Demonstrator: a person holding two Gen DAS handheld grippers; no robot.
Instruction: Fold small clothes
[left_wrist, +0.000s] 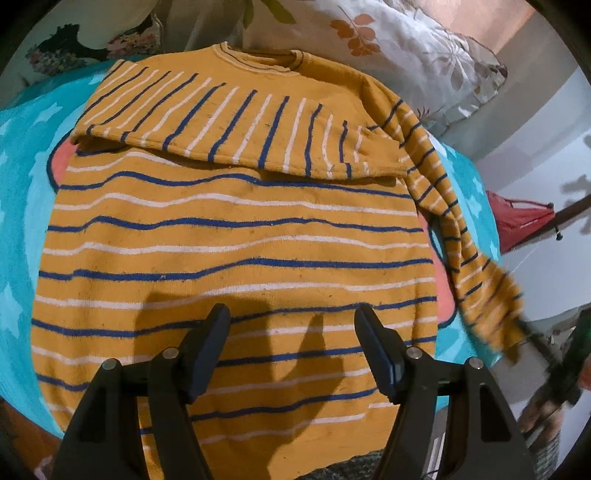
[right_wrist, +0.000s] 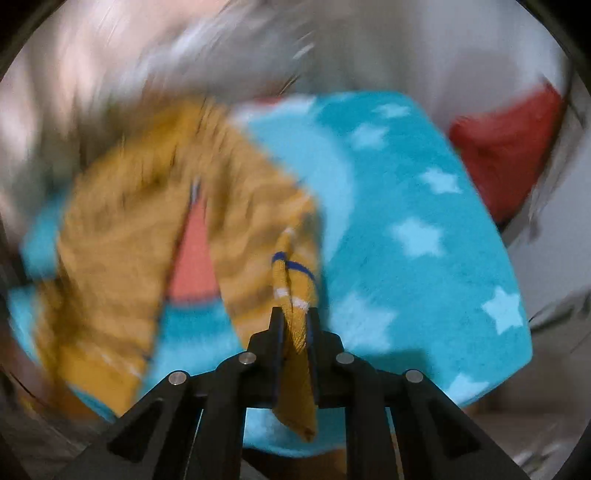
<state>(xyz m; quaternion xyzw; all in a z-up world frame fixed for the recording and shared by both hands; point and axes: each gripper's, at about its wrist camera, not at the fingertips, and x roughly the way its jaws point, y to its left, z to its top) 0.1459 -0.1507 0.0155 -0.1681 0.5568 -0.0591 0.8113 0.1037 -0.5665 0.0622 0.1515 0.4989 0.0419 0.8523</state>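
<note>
A mustard sweater (left_wrist: 229, 236) with blue and white stripes lies flat on a turquoise star blanket (left_wrist: 22, 177). Its left sleeve (left_wrist: 221, 125) is folded across the chest below the collar. Its right sleeve (left_wrist: 472, 258) is stretched out to the right, off the body. My left gripper (left_wrist: 291, 317) is open and empty, hovering over the sweater's lower part. My right gripper (right_wrist: 295, 317) is shut on the cuff of the right sleeve (right_wrist: 291, 295); the sweater (right_wrist: 122, 236) shows blurred behind it. The right gripper also shows dimly at the right edge of the left wrist view (left_wrist: 546, 354).
Floral pillows (left_wrist: 424, 62) lie beyond the collar. A red bag (left_wrist: 517, 218) sits to the right of the blanket, also in the right wrist view (right_wrist: 506, 147). The blanket's edge (right_wrist: 480, 369) drops off on the right.
</note>
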